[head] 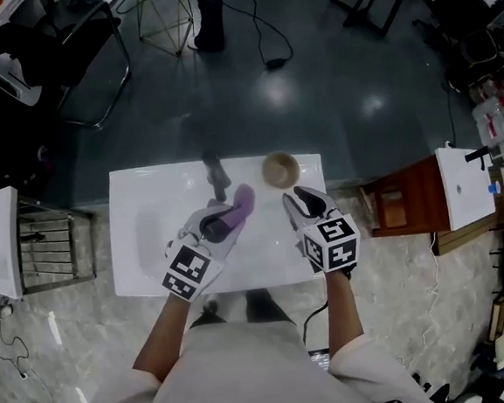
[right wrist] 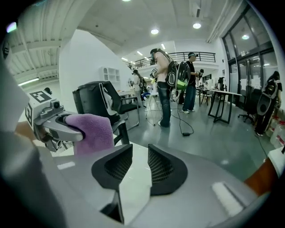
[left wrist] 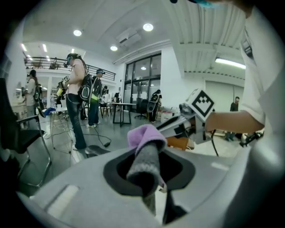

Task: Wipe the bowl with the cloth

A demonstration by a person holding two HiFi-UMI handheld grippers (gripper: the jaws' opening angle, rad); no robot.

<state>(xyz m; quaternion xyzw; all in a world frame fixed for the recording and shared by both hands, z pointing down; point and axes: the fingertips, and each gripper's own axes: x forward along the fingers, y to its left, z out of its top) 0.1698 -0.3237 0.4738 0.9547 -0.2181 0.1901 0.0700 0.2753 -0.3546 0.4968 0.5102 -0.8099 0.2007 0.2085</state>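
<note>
My left gripper (head: 219,224) has its jaws clamped on the purple cloth (head: 239,204). A rolled bundle of it sits between the pads, and a loose flap pokes out past the tips. My right gripper (head: 307,202) has its jaws standing apart with nothing between them, only bare white table (head: 151,249) showing through the gap. The bowl (head: 280,169), a small tan one, sits upright near the far edge of the table. It is just beyond my right jaws and a little to the right of the cloth, and neither gripper touches it. A dark object (head: 215,175) lies on the table to the left of the bowl (I cannot tell what it is).

As I read it, wiping has not begun and the step in hand is the approach. To do it well, the empty right jaws should take the bowl by its near rim and pin it first. A bowl that light will probably skate or tip if the cloth arrives before it is steadied. The left gripper should then lead with the loose flap, not the hard jaw tips, so fabric meets the inside wall. A grip on the right-hand side of the rim would leave room for the cloth to sweep round (and my two grippers are already close together, so they could knock).
</note>
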